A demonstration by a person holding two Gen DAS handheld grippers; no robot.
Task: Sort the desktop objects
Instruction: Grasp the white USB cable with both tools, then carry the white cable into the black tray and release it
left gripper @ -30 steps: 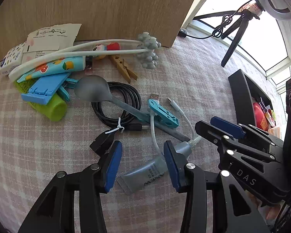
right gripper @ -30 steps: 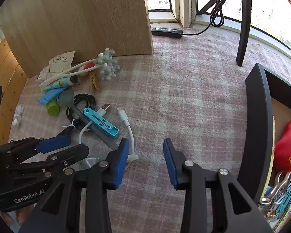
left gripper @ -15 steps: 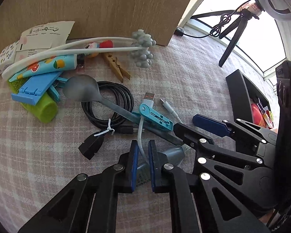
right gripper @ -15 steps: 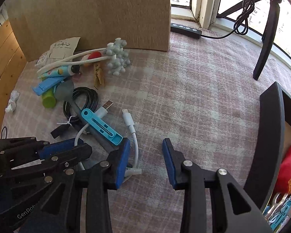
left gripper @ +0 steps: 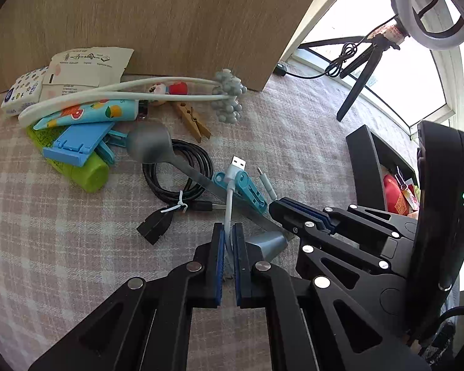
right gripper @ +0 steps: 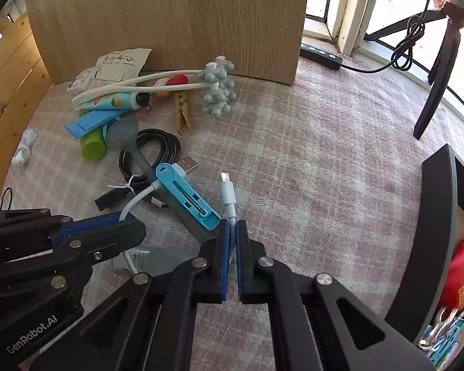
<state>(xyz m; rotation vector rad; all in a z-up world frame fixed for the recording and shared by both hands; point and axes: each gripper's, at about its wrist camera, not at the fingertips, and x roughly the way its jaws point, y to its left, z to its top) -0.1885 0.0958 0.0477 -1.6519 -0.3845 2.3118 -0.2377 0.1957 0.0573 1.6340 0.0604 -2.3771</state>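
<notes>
On the checked counter [right gripper: 309, 160] I have both ends pinched: my left hand-held gripper [left gripper: 228, 241] and right hand-held gripper [right gripper: 232, 235] are each clamped on the white cable [right gripper: 227, 191], lying beside the blue clip [right gripper: 185, 194]. The black bin [right gripper: 430, 232] at right holds a red pouch [right gripper: 462, 272] and clips.

I see a white cable [left gripper: 229, 204] between my left gripper's [left gripper: 228, 241] blue pads, which sit on black fingers, and just ahead of it lie a teal clip [left gripper: 242, 187] and a grey spoon [left gripper: 157, 148] over a black coiled cable [left gripper: 176, 176]. Farther ahead a lime-green tube [left gripper: 80, 170] lies under a light-blue holder [left gripper: 77, 143] and a fruit-patterned tube [left gripper: 89, 113], all on the pink-and-white plaid cloth [left gripper: 46, 232]. To my right gripper's [right gripper: 232, 232] right stands a black box [right gripper: 430, 232] with a red pouch [right gripper: 461, 275] inside.
</notes>
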